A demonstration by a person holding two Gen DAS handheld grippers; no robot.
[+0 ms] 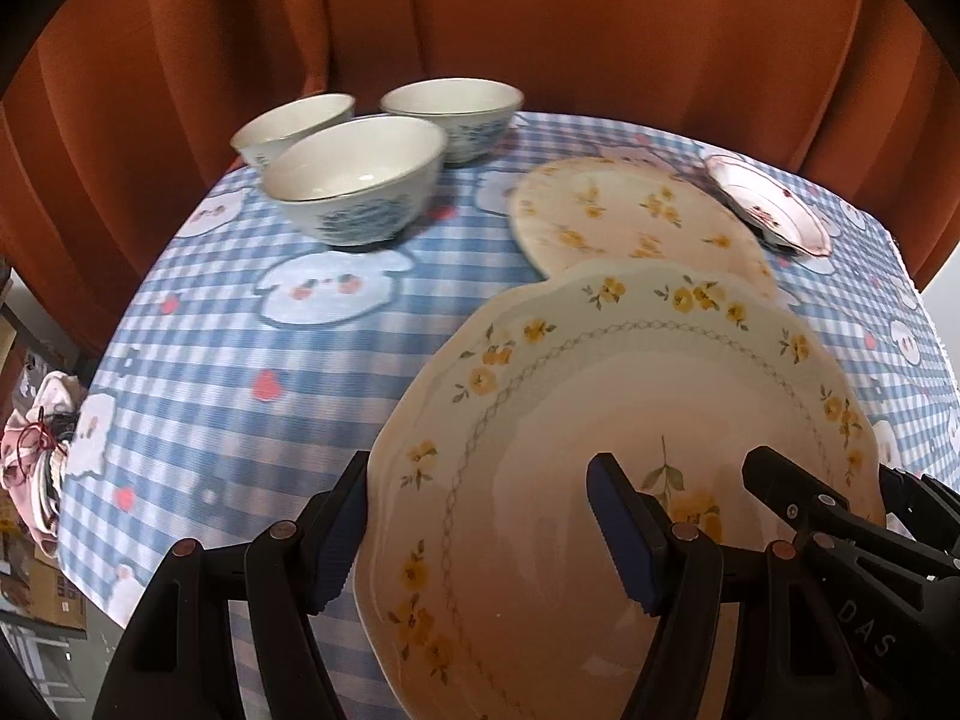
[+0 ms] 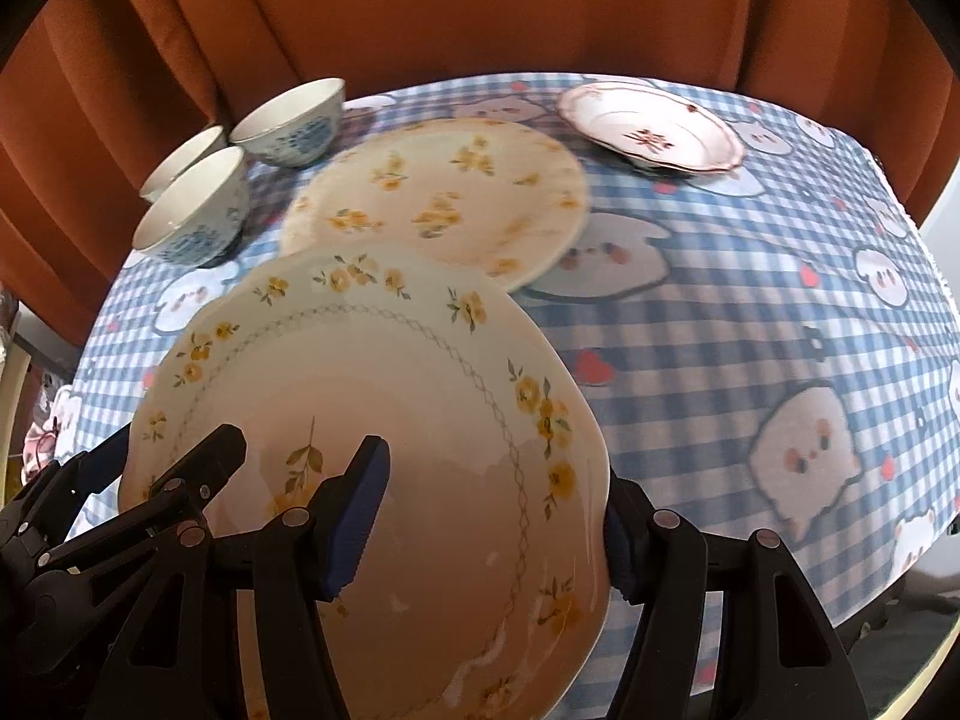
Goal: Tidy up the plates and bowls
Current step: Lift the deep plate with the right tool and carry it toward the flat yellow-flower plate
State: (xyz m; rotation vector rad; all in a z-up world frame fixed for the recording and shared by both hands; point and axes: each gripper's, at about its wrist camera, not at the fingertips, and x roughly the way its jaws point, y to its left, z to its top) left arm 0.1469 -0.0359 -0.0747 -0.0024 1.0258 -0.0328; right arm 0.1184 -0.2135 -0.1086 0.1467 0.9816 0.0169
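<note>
We hold the big yellow-flowered plate (image 1: 600, 420) in the lower right of the left wrist view, with our left gripper (image 1: 486, 546) pinching its left rim and our right gripper (image 2: 492, 516) pinching its right rim. Above it, a second flowered plate (image 1: 636, 222) lies on the checked tablecloth (image 1: 240, 360). Three empty bowls (image 1: 360, 180) cluster upper left; a pink-rimmed dish (image 2: 648, 126), also empty, sits upper right.
</note>
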